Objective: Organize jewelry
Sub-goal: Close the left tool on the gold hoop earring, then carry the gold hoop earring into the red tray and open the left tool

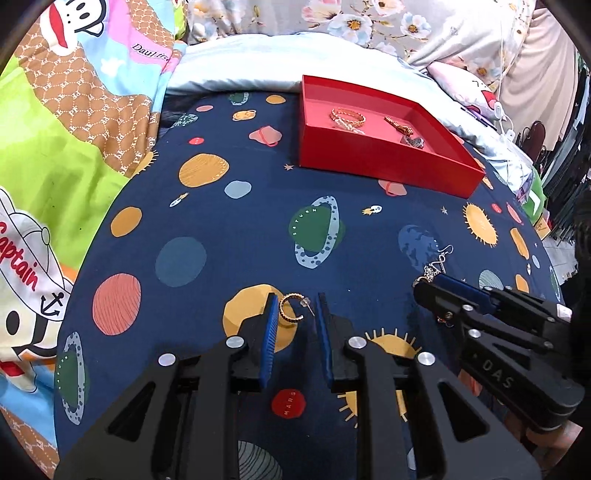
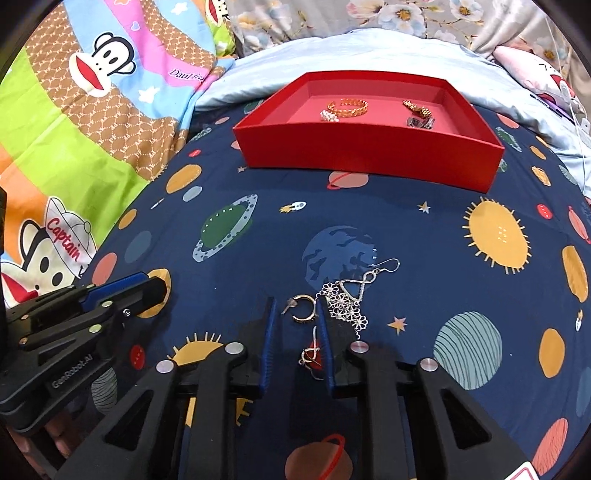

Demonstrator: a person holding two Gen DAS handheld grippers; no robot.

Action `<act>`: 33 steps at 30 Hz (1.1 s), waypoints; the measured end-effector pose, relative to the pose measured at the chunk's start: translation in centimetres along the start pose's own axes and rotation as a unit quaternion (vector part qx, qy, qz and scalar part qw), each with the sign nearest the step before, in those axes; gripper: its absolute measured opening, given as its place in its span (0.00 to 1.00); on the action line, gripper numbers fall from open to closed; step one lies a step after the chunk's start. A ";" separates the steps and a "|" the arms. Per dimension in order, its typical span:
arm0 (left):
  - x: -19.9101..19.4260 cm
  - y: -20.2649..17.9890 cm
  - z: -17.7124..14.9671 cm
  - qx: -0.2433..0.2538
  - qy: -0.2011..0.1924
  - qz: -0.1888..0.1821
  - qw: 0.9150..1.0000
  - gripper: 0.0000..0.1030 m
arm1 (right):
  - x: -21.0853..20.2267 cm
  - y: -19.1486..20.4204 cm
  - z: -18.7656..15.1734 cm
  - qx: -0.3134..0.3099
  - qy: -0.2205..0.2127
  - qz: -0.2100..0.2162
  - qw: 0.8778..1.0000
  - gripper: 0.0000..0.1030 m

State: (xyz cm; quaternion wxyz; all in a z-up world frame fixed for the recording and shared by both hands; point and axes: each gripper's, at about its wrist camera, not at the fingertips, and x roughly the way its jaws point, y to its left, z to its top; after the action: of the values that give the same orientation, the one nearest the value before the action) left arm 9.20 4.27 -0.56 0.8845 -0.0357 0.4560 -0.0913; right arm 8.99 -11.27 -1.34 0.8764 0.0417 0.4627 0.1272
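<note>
small dark piece (image 1: 414, 141) in red tray (image 1: 384, 168) too small to identify

Both the left gripper (image 1: 296, 306) and the right gripper (image 2: 296, 308) are matte black linkages with triangular cut-outs, round silver pivot screws behind ribbed blue finger pads (image 2: 269, 343), and white lettering along their sides.

I was working in a bedroom at home, on a bed: a navy cotton sheet printed with planets and suns (image 2: 424, 236) covered the mattress, a bright cartoon-monkey quilt (image 2: 74, 122) lay bunched alongside, and a pale blue pillow (image 1: 236, 59) sat beneath grey floral bedding (image 1: 369, 22).
</note>
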 end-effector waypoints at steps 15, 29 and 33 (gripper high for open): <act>-0.3 0.1 0.1 -0.005 -0.001 -0.009 1.000 0.19 | -0.2 0.1 0.3 -0.002 -0.008 0.004 1.000 0.16; -2.7 -0.8 2.2 -0.001 -0.031 -0.023 0.999 0.19 | -6.7 -3.4 2.0 0.028 -0.077 -0.011 0.997 0.15; -2.9 -1.9 4.2 0.009 -0.045 -0.033 0.998 0.19 | -7.8 -4.8 3.2 0.033 -0.095 -0.014 0.995 0.15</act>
State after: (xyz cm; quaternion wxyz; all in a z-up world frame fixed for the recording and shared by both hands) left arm 10.68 2.86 4.48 0.9009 -0.0463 0.4138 -0.1226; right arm 8.33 -17.79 5.82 0.9161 0.0756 0.3822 0.0949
